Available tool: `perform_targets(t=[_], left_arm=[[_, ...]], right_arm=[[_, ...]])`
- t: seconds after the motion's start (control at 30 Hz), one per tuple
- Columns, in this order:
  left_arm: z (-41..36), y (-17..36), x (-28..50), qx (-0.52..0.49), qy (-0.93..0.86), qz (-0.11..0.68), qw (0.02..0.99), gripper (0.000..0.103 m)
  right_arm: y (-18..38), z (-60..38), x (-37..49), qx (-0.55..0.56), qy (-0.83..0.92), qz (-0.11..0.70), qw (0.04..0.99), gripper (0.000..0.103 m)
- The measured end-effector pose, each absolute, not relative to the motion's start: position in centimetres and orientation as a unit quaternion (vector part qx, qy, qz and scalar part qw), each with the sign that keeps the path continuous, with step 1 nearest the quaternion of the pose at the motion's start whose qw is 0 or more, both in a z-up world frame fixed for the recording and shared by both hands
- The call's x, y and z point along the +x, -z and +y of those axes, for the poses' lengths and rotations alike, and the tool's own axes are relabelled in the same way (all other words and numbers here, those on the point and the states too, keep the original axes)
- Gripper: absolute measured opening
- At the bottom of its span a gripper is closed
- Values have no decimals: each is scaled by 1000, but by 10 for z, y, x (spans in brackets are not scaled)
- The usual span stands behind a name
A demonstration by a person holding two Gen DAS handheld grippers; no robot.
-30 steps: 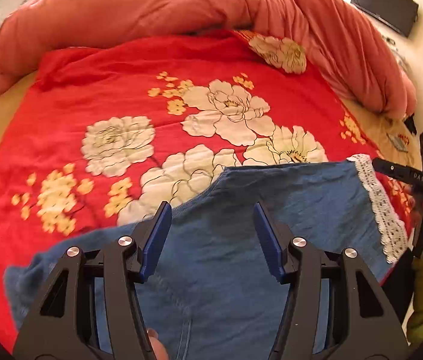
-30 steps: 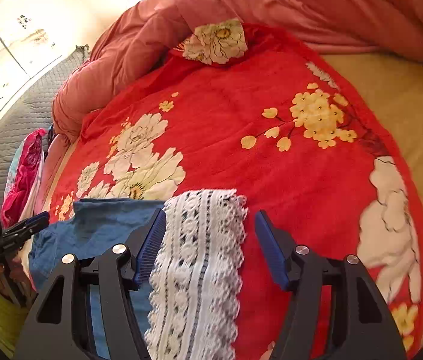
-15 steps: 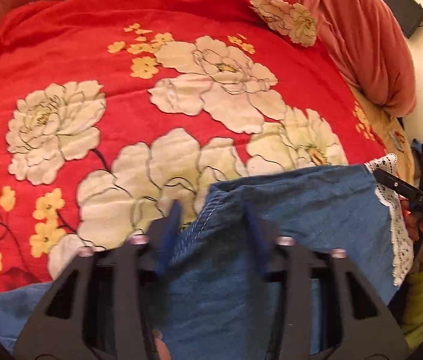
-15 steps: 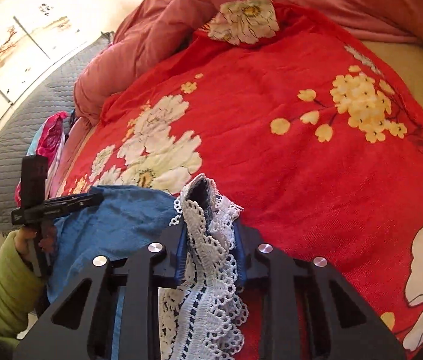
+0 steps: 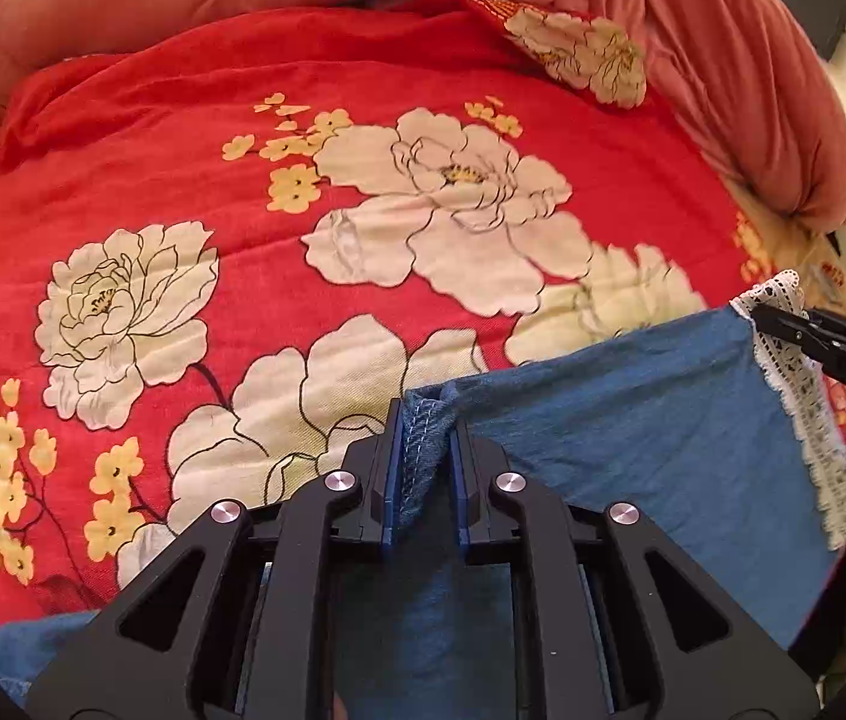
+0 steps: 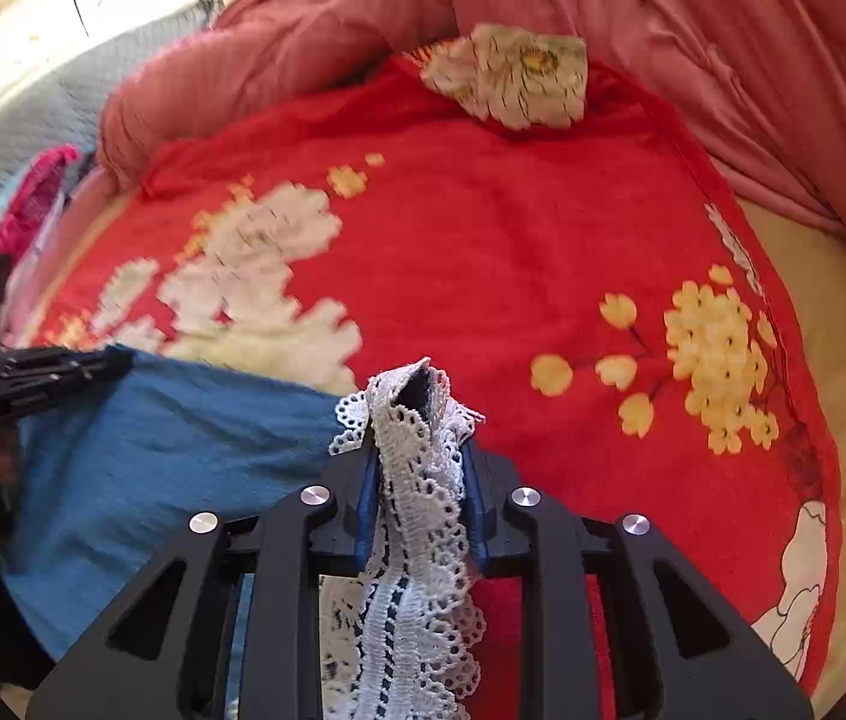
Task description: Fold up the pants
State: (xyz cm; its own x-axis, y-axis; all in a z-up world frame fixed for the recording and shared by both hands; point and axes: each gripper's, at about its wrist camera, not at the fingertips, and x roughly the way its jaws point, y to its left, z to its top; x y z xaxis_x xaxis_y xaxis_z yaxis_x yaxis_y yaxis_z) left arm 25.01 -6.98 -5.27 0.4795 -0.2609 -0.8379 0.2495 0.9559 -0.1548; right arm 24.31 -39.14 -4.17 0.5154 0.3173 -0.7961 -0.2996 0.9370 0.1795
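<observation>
Now we are pinching the blue denim pants with both tongs, left gripper clamping the stitched edge, right gripper clamping the white lace hem, ready for folding over.

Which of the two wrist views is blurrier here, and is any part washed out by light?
Right wrist view: smeared and blocky over the red floral blanket, while the lace hem in the right hand-held gripper stays sharp; top left corner is overexposed. Left wrist view: sharper overall, with clean flower outlines and stitching on the denim pants. Both bend strongly at the fisheye edges.
</observation>
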Motion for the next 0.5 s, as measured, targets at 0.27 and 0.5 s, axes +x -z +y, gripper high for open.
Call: perform_targets(t=[0.27,0.5], left_arm=[[-64,57,247,-9,136,470,872,19],[-54,40,228,-16,73,451,889,37]], right_arm=[[52,-400,239,18,-153,448,881,47],[28,-428,211,69,-111,387,913,67]])
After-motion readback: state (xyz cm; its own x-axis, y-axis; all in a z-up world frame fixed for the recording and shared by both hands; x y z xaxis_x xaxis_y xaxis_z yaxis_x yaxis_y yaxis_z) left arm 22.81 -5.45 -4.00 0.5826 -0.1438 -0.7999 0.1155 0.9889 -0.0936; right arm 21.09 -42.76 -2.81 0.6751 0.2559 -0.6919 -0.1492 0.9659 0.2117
